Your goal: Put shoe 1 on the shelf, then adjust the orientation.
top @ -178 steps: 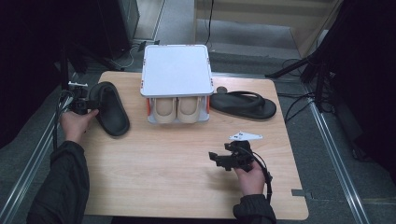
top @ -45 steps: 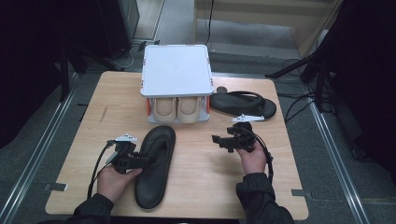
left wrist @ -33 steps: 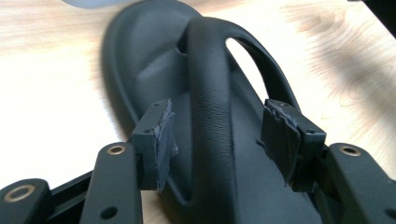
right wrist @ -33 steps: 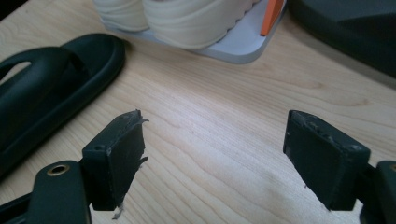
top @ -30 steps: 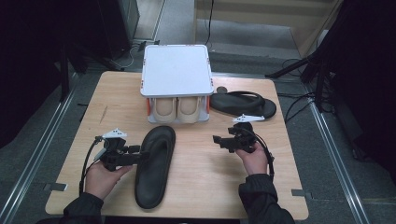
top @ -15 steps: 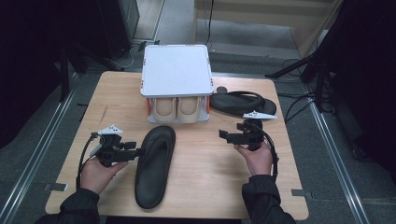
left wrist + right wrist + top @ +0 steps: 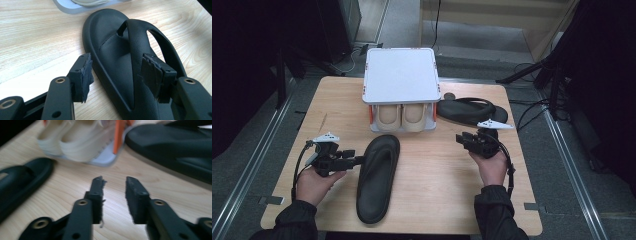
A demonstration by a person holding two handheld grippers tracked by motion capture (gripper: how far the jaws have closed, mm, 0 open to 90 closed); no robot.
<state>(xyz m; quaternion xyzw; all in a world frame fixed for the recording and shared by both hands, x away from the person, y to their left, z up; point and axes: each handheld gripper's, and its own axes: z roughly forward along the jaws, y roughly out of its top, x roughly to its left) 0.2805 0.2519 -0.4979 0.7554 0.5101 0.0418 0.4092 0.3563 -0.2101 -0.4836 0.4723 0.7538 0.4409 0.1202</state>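
Here, left gripper (image 7: 116, 75) astride sandal (image 7: 117, 65)

Black sandal (image 7: 377, 177) on pale wood-grain table (image 7: 437, 185); white box (image 7: 400, 75); beige shoes (image 7: 403, 116).

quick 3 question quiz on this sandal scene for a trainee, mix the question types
1. True or false: the left gripper has its jaws clamped on the near sandal.
2. Which side of the white shoe rack does the far sandal lie on in the high view? A) left B) right C) on top
3. What does the right gripper hold?

Key
1. False: the jaws straddle the sandal's edge and strap, with the pads apart from them.
2. B
3. Nothing: its jaws have just been closing, with only bare table between them.
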